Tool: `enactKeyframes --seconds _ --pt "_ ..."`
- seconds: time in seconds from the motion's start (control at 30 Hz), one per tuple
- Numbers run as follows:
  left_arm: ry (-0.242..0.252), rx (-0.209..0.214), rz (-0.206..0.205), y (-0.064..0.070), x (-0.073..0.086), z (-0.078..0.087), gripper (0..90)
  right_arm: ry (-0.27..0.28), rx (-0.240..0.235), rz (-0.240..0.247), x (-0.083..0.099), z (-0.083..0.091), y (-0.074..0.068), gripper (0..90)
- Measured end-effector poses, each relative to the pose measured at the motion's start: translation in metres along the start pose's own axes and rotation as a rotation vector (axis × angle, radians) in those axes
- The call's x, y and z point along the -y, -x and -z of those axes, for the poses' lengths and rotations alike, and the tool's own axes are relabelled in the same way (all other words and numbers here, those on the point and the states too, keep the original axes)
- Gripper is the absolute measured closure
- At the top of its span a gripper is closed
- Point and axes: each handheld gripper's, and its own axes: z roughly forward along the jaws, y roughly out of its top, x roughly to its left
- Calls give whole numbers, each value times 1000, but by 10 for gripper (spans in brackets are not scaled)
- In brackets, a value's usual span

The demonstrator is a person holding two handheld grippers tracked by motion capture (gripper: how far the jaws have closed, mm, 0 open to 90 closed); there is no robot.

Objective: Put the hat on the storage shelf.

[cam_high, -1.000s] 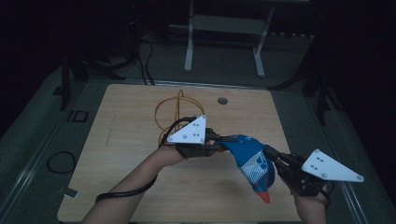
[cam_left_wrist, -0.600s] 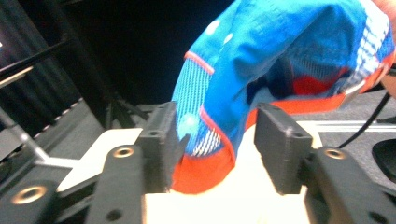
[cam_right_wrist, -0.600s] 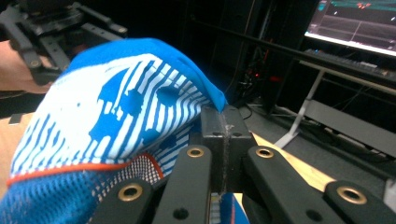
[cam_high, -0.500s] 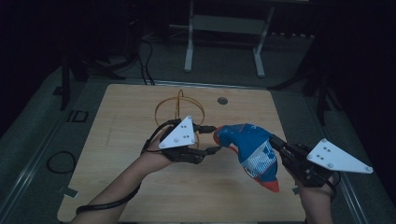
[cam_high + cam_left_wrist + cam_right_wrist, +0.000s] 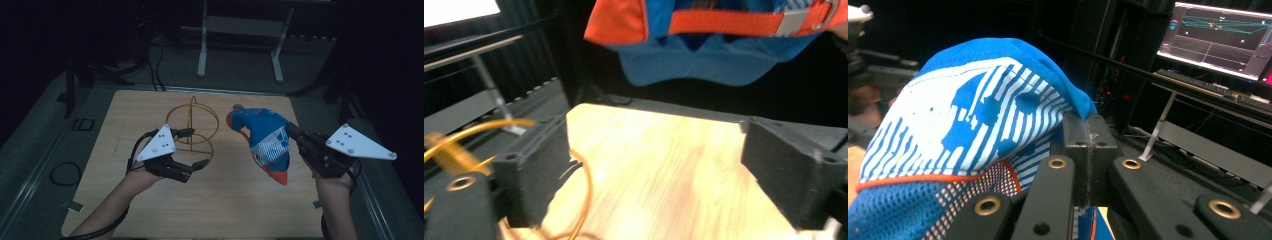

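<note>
The wooden surface (image 5: pixel 165 210) carries a gold wire stand (image 5: pixel 192 127) near its middle. A blue cap (image 5: pixel 262 137) hangs above the surface's right half, pinched at its edge between the closed jaws of the right hand-held gripper (image 5: pixel 295 134). The left hand-held gripper (image 5: pixel 192 148) hovers spread wide and empty, just beside the stand.

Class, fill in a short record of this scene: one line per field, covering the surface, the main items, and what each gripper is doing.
Surface: wooden table
Item held: blue and white cap with orange trim, lifted above the table
Item standing: gold wire stand, upright near the table's middle
Right gripper: jaws closed on the cap's fabric
Left gripper: jaws apart, holding nothing, right beside the wire stand
Cap to stand: apart, cap to the stand's right in the high view
</note>
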Motion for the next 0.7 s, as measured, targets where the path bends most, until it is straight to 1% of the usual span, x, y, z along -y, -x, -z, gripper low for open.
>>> enactKeyframes --seconds 0.03,0.07,0.1,0.17,0.2,0.27,0.33,0.4,0.43,0.47,0.5,0.6,0.67,0.7 --pt "4 -5 8 -1 3 2 85 3 0 -1 -1 -2 1 900" --pt "7 -28 14 -2 8 5 79 5 1 -8 -2 -4 2 900" --pt "10 -37 18 -3 11 7 66 7 5 -10 -4 -7 4 900" --pt "8 -69 26 -7 20 13 42 8 3 -20 -6 -11 6 900" --pt "14 -75 33 -8 23 16 42 8 5 -19 -7 -13 6 900" --pt "23 -115 49 -11 34 22 38 9 3 -24 -9 -16 7 900" --pt "16 -141 66 -13 44 28 32 8 7 -18 -12 -21 7 900" --pt "15 -151 95 -16 55 34 32 11 5 -20 -15 -27 8 900" --pt "15 -151 95 -16 55 34 32 9 5 -17 -17 -30 8 900" --pt "12 -154 116 -18 68 39 33 13 5 -22 -18 -32 9 900" --pt "20 -147 130 -19 76 42 35 14 4 -26 -20 -35 9 900" --pt "25 -167 159 -20 99 48 40 21 -5 -36 -23 -44 8 900" --pt "12 -197 163 -19 112 51 40 20 -8 -35 -25 -51 7 900" --pt "4 -214 169 -19 122 53 40 18 -8 -33 -27 -54 7 900"
